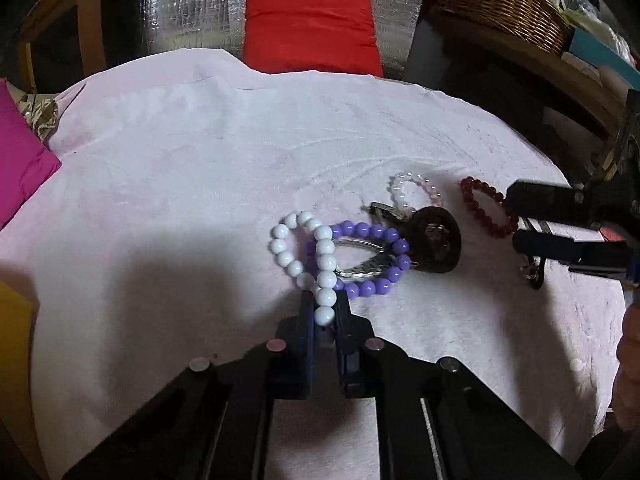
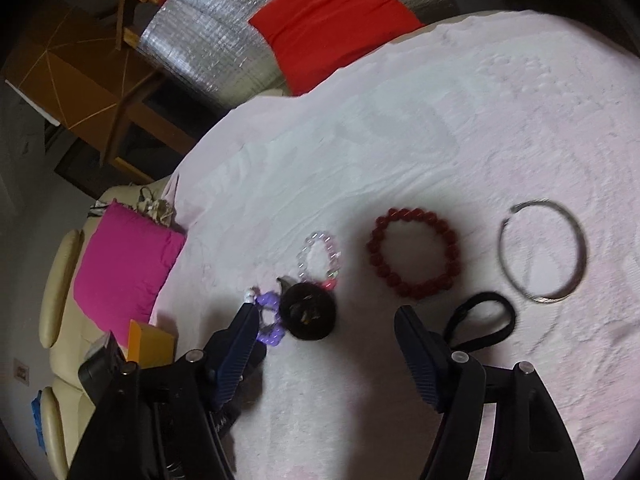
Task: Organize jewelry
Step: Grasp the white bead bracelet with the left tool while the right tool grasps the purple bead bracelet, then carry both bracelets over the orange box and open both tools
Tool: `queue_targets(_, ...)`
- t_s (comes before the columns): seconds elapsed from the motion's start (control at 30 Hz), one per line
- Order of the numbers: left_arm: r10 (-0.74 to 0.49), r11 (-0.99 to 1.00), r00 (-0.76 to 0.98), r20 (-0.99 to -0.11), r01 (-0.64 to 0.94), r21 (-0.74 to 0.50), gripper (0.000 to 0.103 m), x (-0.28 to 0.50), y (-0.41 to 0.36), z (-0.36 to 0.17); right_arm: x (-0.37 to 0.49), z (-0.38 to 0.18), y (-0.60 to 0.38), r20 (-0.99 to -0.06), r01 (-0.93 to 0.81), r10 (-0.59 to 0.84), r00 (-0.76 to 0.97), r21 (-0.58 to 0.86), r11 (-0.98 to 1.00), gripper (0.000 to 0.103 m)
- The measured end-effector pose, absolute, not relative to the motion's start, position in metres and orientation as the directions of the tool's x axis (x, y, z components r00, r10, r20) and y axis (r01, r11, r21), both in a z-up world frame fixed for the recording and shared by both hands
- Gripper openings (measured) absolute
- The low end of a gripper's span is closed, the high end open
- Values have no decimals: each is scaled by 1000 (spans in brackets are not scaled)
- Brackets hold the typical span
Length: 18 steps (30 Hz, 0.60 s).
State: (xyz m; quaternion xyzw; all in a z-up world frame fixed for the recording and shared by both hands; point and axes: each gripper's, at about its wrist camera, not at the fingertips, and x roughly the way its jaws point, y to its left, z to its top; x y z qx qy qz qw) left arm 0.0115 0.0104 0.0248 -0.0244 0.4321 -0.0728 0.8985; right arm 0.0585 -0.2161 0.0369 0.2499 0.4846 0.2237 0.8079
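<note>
My left gripper (image 1: 325,312) is shut on a white bead bracelet (image 1: 316,258), which lies over a purple bead bracelet (image 1: 376,260) and a silver clip (image 1: 360,258) on the pale pink cloth (image 1: 180,184). A dark brown scrunchie (image 1: 434,240), a clear-pink bead bracelet (image 1: 412,192) and a dark red bead bracelet (image 1: 486,206) lie to the right. My right gripper (image 2: 326,314) is open above the cloth, near the scrunchie (image 2: 307,312) and the red bracelet (image 2: 414,252). A black hair tie (image 2: 480,326) and a silver bangle (image 2: 542,250) lie to its right.
A red cushion (image 1: 310,30) lies beyond the cloth's far edge. A magenta cushion (image 1: 20,156) lies at the left. A wicker basket (image 1: 504,0) stands on a shelf at the back right. A yellow box (image 2: 150,342) sits by the cloth's left edge.
</note>
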Motion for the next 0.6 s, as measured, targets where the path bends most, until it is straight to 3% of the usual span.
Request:
queue_targets(0.23, -172, 984, 659, -732, 79, -161, 10, -2, 34, 43, 55, 25, -180, -641, -150, 691, 333, 688, 710, 55)
queue_targets(0.43, -165, 984, 662, -731, 57, -170, 10, -9, 49, 46, 62, 5, -155, -659, -76, 684, 313, 701, 710, 53)
queue_targets(0.57, -157, 985, 666, -729, 50, -167, 9, -13, 57, 46, 69, -1, -149, -665, -47, 659, 351, 690, 722, 39)
queue_targets(0.6, -158, 984, 667, -728, 48, -169, 10, -14, 59, 47, 70, -2, -148, -669, -43, 653, 356, 686, 726, 31)
